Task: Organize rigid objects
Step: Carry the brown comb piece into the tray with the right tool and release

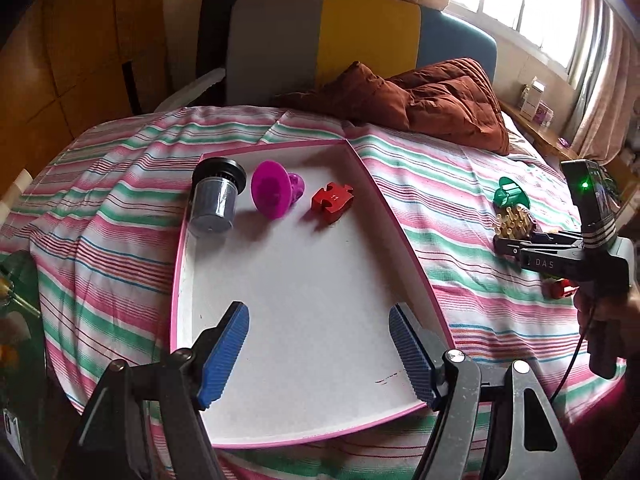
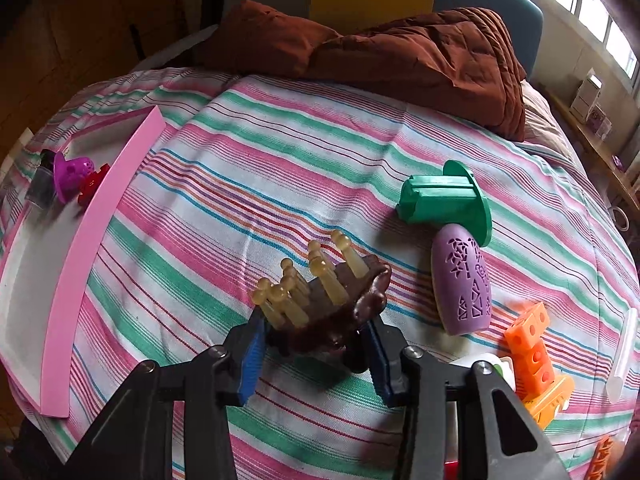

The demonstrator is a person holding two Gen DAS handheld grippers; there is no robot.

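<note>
Where right gripper (image 2: 316, 354) fingers (image 2: 252, 356) close: brown peg toy (image 2: 332, 312) btwn pads.

The letters "DAS" are showing in white on the dark side of the right gripper (image 1: 516, 249), seen from the left wrist view. No other writing is reading clearly anywhere.
</note>
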